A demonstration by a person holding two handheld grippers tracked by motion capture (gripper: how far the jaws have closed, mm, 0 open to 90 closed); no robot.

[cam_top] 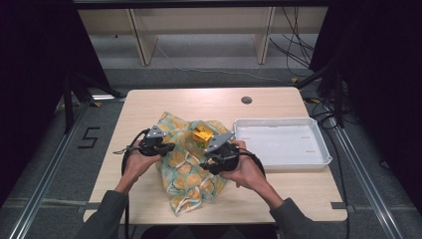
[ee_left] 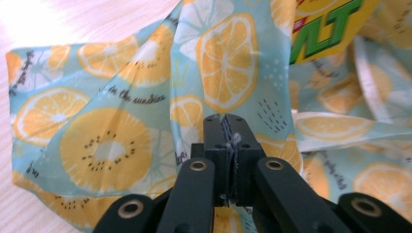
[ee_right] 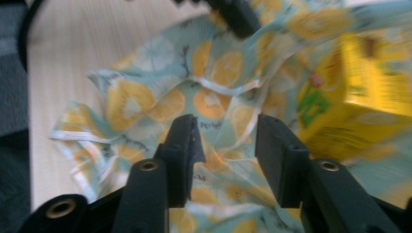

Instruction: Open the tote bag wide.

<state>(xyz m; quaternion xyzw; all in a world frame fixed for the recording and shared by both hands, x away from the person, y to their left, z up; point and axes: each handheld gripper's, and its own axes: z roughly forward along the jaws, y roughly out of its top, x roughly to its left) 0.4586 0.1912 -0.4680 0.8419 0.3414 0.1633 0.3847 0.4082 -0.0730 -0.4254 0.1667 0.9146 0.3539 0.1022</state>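
A light-blue cloth (cam_top: 185,172) printed with lemon slices lies crumpled on the table, and a yellow box (cam_top: 202,134) sits on its far part. My left gripper (cam_top: 170,147) is at the cloth's left side, jaws shut on a fold of the cloth (ee_left: 116,121), with the box (ee_left: 330,24) just beyond. My right gripper (cam_top: 205,163) hovers over the cloth's right half. In the right gripper view the gripper (ee_right: 226,131) stands open above the cloth (ee_right: 145,97) with nothing between its fingers. The box (ee_right: 359,92) is to its right and the left gripper (ee_right: 238,14) is at the top.
A white tray (cam_top: 281,121) stands on the table's right side, close to my right hand. The wooden table (cam_top: 209,102) has a small round grommet (cam_top: 246,100) near its far edge. Cables trail on the floor behind.
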